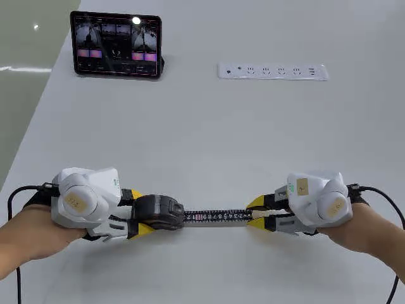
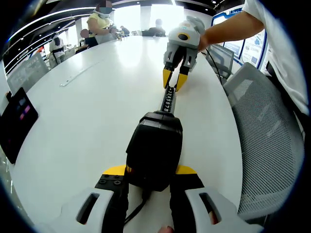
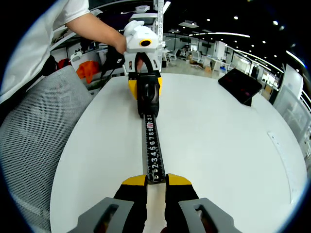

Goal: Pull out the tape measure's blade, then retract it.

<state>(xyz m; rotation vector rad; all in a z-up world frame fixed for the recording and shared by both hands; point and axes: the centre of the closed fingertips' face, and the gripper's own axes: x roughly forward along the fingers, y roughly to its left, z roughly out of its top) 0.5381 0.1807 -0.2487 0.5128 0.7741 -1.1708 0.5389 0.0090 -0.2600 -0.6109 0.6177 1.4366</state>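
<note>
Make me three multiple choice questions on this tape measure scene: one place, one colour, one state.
1. Where is the tablet?
A. Far left of the table
B. Between the grippers
C. On a chair

2. What colour is the tape measure's case?
A. Red
B. White
C. Black

3. How is the blade?
A. Fully retracted
B. Pulled out, its end in the right gripper
C. Snapped off

1 A: it stands at the table's far left in the head view.
2 C: the case in the left gripper is black.
3 B: numbered blade spans from case to right gripper.
</note>
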